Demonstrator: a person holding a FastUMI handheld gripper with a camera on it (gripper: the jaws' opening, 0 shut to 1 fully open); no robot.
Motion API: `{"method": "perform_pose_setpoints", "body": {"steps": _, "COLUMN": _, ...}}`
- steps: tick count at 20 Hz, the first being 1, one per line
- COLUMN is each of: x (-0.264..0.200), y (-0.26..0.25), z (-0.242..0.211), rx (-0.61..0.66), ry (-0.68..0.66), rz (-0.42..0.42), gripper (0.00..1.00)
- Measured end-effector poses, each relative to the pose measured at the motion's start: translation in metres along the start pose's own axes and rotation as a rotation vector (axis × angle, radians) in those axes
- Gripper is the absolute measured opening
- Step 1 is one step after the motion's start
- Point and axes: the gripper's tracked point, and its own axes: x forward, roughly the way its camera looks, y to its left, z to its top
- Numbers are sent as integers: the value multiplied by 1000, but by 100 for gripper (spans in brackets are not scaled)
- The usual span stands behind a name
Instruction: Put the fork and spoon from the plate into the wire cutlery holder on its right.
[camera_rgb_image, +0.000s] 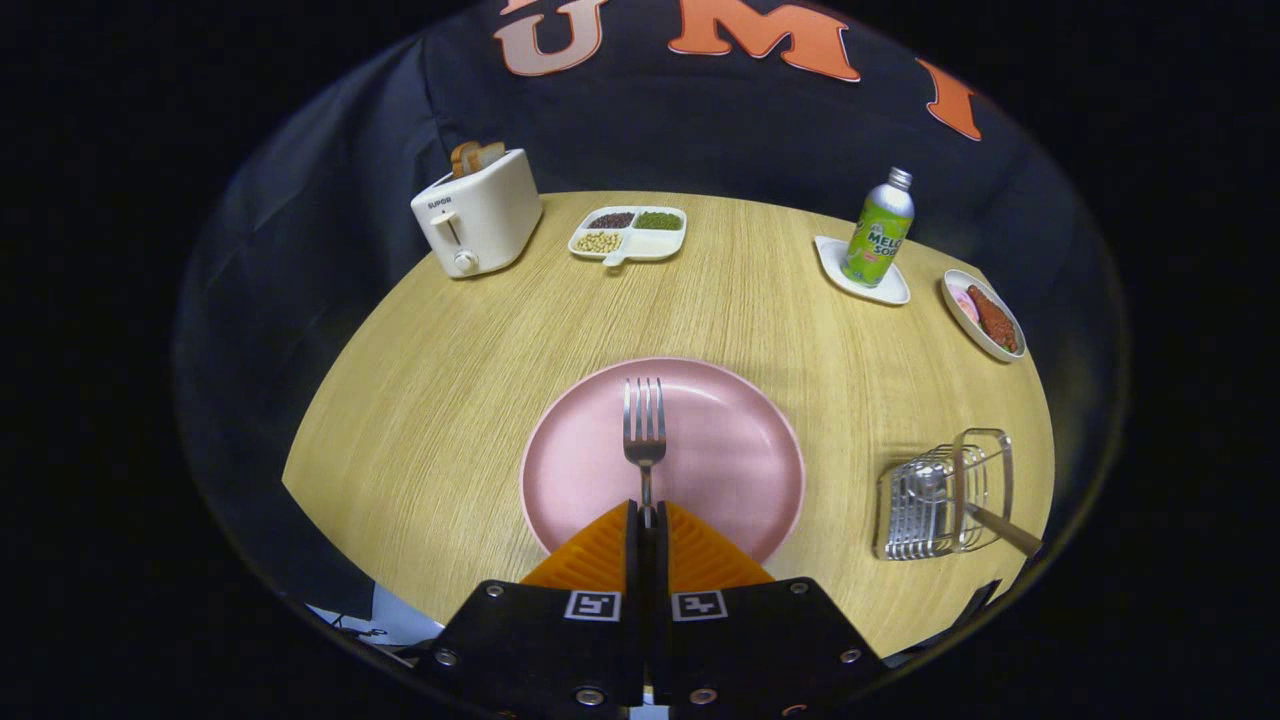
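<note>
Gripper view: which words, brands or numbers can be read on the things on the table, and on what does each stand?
"SUPOR": front of the toaster.
Bottle: label print too small and curved to read surely.
Gripper, shut on the fork: square markers, no words.

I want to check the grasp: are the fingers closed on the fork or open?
Closed on it. The fingers press together on the fork handle, its tines pointing ahead over the pink plate.
</note>
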Motion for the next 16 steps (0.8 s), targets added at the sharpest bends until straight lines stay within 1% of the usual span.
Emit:
{"method": "perform_pose_setpoints", "body": {"steps": 7, "x": -46, "y": -55, "z": 15, "rx": -8, "ry": 21, "rz": -46, "gripper": 4}}
{"method": "perform_pose_setpoints", "body": {"steps": 12, "x": -72, "y": -99, "z": -1, "rx": -51, "ry": 109, "rz": -88, "gripper": 4}}
{"method": "perform_pose_setpoints", "body": {"steps": 16, "x": -87, "y": -134, "z": -6, "rx": -44, "ry": 181, "rz": -111, "gripper": 4}}
